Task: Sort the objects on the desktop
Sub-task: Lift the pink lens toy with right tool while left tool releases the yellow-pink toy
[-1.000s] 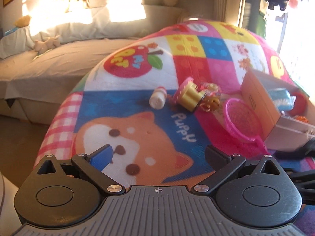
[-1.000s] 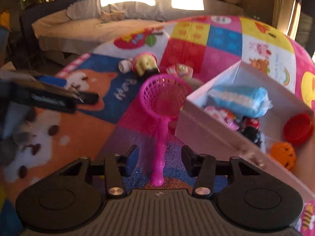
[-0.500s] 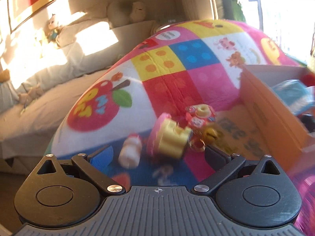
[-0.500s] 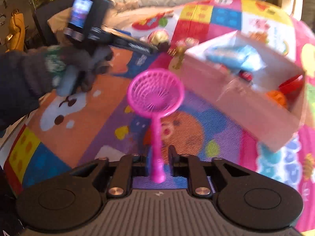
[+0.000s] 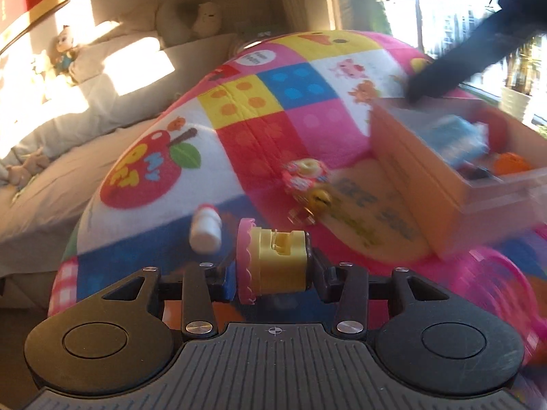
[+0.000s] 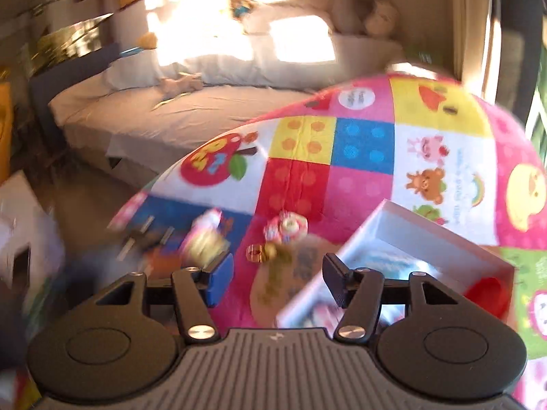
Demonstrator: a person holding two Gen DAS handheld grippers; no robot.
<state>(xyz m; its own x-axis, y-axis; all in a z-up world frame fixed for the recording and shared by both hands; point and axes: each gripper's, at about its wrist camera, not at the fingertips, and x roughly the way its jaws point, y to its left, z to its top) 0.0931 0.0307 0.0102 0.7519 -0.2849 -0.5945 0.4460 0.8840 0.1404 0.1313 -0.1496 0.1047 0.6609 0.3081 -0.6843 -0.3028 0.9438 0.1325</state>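
Observation:
My left gripper (image 5: pixel 273 268) is shut on a yellow toy with a pink frilled rim (image 5: pixel 275 263), low over the colourful mat (image 5: pixel 246 143). A small white bottle (image 5: pixel 206 227) lies just beyond it to the left, and a pink-and-gold trinket (image 5: pixel 307 184) lies further ahead. The cardboard box (image 5: pixel 424 174) stands at right with a blue packet and an orange ball inside. The pink net scoop (image 5: pixel 502 294) lies blurred at lower right. My right gripper (image 6: pixel 275 282) is open and empty, over the box's near corner (image 6: pixel 342 283).
A bed with pillows and plush toys (image 6: pixel 205 78) runs along the back left. The mat drops off at its left edge (image 5: pixel 78 225). A dark blurred arm (image 5: pixel 478 44) crosses the top right of the left wrist view. The image is motion-blurred.
My left gripper has closed on the yellow and pink toy. My right gripper has let go of the pink net scoop, opened, and swung up towards the box.

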